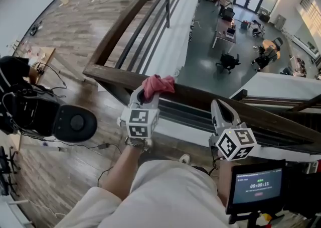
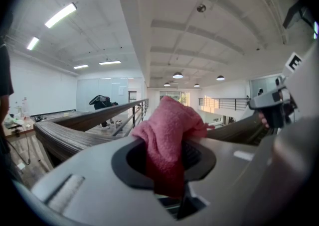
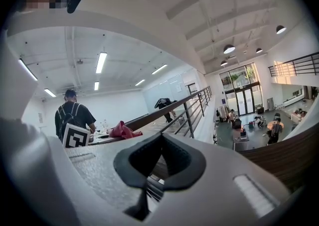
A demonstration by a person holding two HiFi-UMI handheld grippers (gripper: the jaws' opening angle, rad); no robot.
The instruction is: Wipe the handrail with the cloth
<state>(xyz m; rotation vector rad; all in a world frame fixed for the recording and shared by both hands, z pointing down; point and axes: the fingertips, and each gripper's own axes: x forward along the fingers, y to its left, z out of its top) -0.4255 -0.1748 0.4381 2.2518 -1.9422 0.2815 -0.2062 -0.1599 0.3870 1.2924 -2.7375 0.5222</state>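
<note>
Cloth (image 1: 158, 85), pinched by the left gripper (image 1: 149, 93), rests on the handrail (image 1: 200, 99) by its corner, the right gripper (image 1: 219, 105) pressed together on nothing nearby; dragged against friction, it may slip free and fall over the edge.

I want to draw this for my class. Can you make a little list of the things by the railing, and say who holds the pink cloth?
handrail: brown wood, with dark bars under it
cloth: pink, bunched up, at the top of the handrail
left gripper: shut on the cloth
right gripper: shut, holds nothing, close to the handrail
</note>
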